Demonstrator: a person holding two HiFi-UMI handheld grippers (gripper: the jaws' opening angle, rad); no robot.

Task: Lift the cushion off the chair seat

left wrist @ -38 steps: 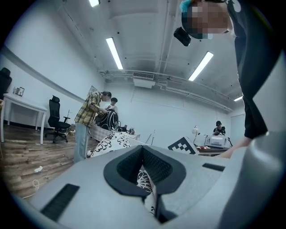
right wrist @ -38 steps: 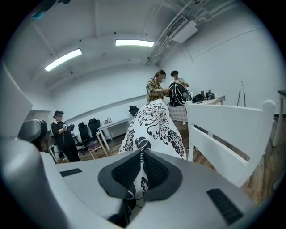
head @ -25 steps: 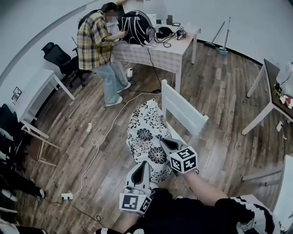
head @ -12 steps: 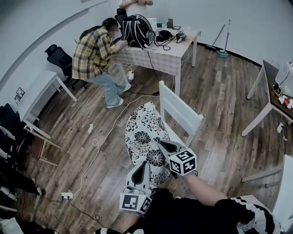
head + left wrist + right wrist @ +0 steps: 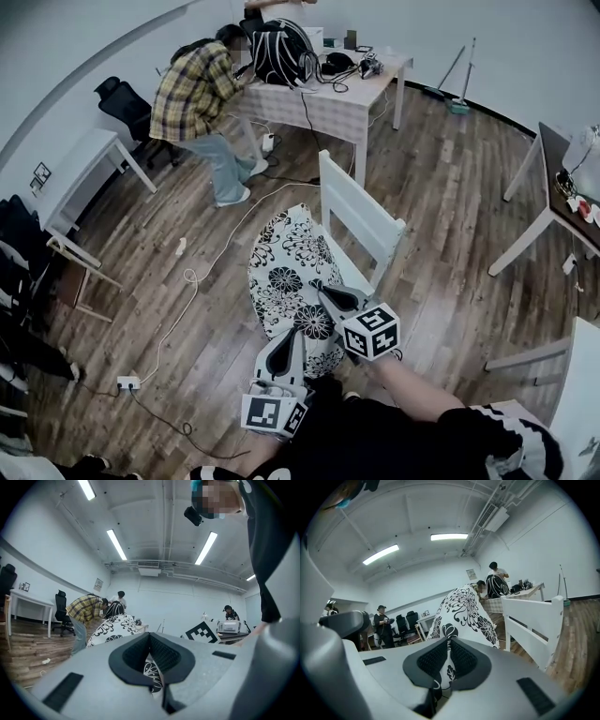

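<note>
Left claw (image 5: pixel 292 336), right claw (image 5: pixel 321 293) side-by-side, pinching cushion (image 5: pixel 281 258)

The cushion (image 5: pixel 286 272) hides nearly all of the chair (image 5: pixel 361 216) seat beneath it.

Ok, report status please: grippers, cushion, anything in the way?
Left gripper, right gripper shut on cushion edge. Cushion upright beside chair. Nothing blocking seen.
</note>
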